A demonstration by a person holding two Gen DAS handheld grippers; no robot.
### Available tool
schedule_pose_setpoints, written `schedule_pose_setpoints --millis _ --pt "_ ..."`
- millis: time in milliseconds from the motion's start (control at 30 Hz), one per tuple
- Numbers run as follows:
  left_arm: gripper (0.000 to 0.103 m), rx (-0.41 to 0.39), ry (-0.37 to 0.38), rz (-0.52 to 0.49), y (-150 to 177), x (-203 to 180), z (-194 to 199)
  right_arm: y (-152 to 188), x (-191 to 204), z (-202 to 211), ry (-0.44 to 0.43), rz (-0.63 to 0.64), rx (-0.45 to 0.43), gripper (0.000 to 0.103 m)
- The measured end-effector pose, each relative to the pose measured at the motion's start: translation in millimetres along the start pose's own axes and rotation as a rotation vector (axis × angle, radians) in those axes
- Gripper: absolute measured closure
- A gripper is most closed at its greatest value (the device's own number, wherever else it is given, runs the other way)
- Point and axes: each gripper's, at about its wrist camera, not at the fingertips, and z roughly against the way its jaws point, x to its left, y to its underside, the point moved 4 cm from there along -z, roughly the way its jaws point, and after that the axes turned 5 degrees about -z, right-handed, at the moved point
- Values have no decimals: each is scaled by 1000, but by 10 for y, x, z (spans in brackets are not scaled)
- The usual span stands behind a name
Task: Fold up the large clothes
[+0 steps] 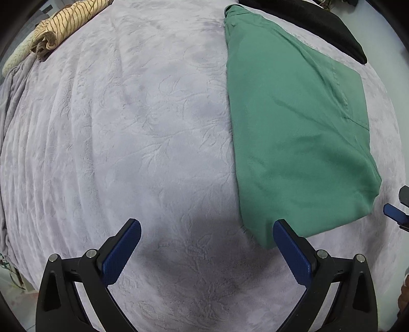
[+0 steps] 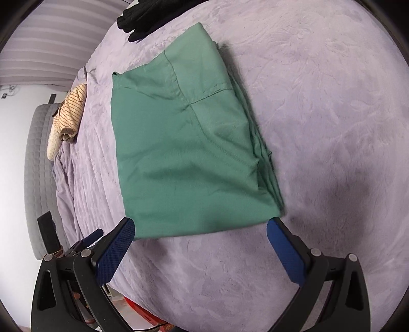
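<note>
1. The green garment (image 1: 296, 143) lies folded into a thick, near-rectangular stack on the blanket (image 1: 127, 127), flat, with several layers showing along one edge in the right wrist view (image 2: 194, 153).
2. The left gripper (image 1: 207, 229) hangs above the blanket with its jaws spread wide and nothing between them. One blue pad (image 1: 291, 250) sits just over the garment's near corner; whether it touches the cloth cannot be told.
3. The right gripper (image 2: 200, 227) is likewise fully spread and empty, its two pads flanking the near edge of the garment, above the blanket (image 2: 319, 115).
4. A striped cloth (image 1: 69, 23) lies bunched at the far side of the blanket, well apart from the garment; it also shows in the right view (image 2: 70, 112).
5. A black cloth (image 1: 319, 23) lies beyond the garment's far end, just beside it and cut off by the frame; what kind of item it is cannot be told (image 2: 143, 18).
6. The right gripper's tip shows only as a blue sliver at the left view's edge.
7. No container is in view.
8. A red object (image 2: 135, 305) under the blanket's edge is too hidden to identify.
</note>
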Motion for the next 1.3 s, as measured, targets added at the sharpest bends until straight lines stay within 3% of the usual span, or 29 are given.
schedule_pose_setpoints --millis 300,533,700,833,1000,1067,1100,1133,1200,1233,1300 --pt "0 -85 163 40 -532 80 -43 -544 -175 56 -42 21 -18 1" --pt "0 -27 403 61 -784 2 -415 -1010 -211 -117 -110 74 6 5" --pt "0 29 494 68 -880 -141 -746 -1287 -210 -433 -172 91 57 5" --pt "0 25 516 38 -986 -359 -815 -1448 -134 -654 -254 89 82 5" --pt "0 31 459 4 -1033 -517 -892 -1643 103 -888 -339 89 108 5" --pt "10 5 444 -1 -1031 -536 -837 -1678 105 -933 -342 44 95 5" --pt "21 -11 439 -14 -1024 -548 -795 -1684 83 -938 -340 7 87 13" --pt "32 -25 437 -25 -1013 -544 -748 -1700 78 -941 -332 -16 84 40" --pt "45 -45 447 -42 -997 -513 -646 -1682 -4 -955 -310 -62 90 65" --pt "52 -54 455 -48 -998 -499 -589 -1669 -18 -930 -344 -75 88 76" --pt "58 -78 473 -68 -997 -489 -449 -1619 38 -836 -414 -72 76 83"
